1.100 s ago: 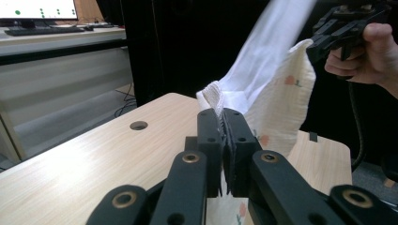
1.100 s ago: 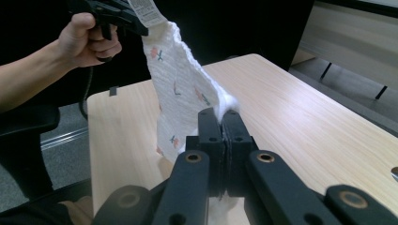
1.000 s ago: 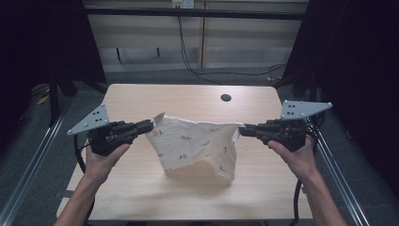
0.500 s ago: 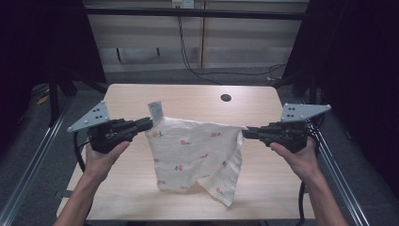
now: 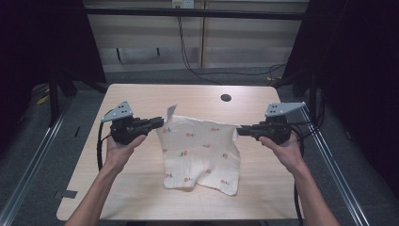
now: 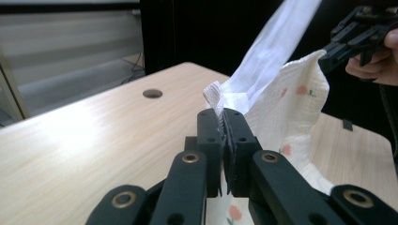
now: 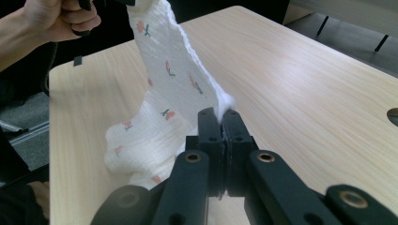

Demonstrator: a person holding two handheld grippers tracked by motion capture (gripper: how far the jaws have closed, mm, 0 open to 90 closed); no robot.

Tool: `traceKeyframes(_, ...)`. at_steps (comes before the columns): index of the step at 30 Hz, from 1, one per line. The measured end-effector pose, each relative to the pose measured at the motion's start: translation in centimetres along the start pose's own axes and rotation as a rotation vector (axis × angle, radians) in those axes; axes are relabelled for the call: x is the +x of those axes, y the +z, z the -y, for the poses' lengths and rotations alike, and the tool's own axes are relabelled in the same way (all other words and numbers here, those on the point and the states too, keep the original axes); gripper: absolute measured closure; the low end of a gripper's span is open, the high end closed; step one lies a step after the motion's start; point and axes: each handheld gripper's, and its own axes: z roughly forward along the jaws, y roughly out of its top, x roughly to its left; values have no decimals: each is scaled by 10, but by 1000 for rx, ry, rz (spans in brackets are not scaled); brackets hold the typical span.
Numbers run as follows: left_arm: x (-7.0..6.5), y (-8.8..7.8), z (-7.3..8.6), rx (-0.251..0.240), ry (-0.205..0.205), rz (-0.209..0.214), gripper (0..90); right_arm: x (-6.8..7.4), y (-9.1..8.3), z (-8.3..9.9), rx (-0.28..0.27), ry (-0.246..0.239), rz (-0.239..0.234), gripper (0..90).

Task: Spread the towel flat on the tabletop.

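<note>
The left hand-held gripper (image 5: 159,124) is clamped on one top corner of the floral cloth (image 5: 200,153), the right hand-held gripper (image 5: 240,131) on the other. The cloth hangs stretched between them, its lower edge seemingly resting on the bench (image 5: 141,188); spread out, it is not yet laid flat.

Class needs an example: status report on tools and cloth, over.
Left tool, right tool shut on cloth corners. Cloth hangs, lower edge on table. Nothing in the way.

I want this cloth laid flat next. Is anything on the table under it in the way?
Nothing visible is. The cloth hangs from the left gripper and right gripper over bare table; the cable hole lies beyond it.
</note>
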Motion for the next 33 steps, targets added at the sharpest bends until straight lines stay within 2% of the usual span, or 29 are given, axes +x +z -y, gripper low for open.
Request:
traceKeyframes(1, 3, 3, 4, 7, 8, -3, 865, -3, 6, 0, 18, -5, 8, 887)
traceKeyframes(4, 6, 4, 6, 4, -10, -3, 865, -8, 14, 1, 33, 0, 13, 887)
traceKeyframes(6, 8, 4, 9, -1, -22, -9, 865, -10, 16, 1, 32, -1, 22, 887)
traceKeyframes(7, 11, 3, 12, 5, -30, -14, 865, -16, 21, 2, 16, 19, 17, 887)
traceKeyframes(10, 14, 2, 17, 12, -43, -17, 866, -20, 26, 3, 13, 27, 4, 887)
traceKeyframes(11, 16, 2, 22, 29, -45, -30, 865, -23, 33, 6, 36, 21, 14, 887)
traceKeyframes(14, 20, 2, 27, 30, -63, -29, 865, -25, 38, 8, 53, 17, 20, 887)
traceKeyframes(20, 32, 14, 36, 61, -92, -41, 865, -37, 50, 14, 54, 39, 37, 887)
traceKeyframes(21, 36, 20, 39, 74, -105, -46, 864, -43, 56, 17, 59, 50, 45, 886)
traceKeyframes(24, 40, 25, 42, 72, -121, -44, 863, -48, 61, 20, 64, 53, 50, 887)
traceKeyframes(25, 43, 29, 46, 66, -145, -45, 863, -51, 65, 22, 61, 53, 51, 887)
traceKeyframes(27, 45, 35, 50, 98, -136, -56, 863, -52, 70, 25, 67, 59, 57, 887)
traceKeyframes(33, 50, 41, 54, 112, -151, -64, 861, -61, 78, 31, 78, 79, 75, 878)
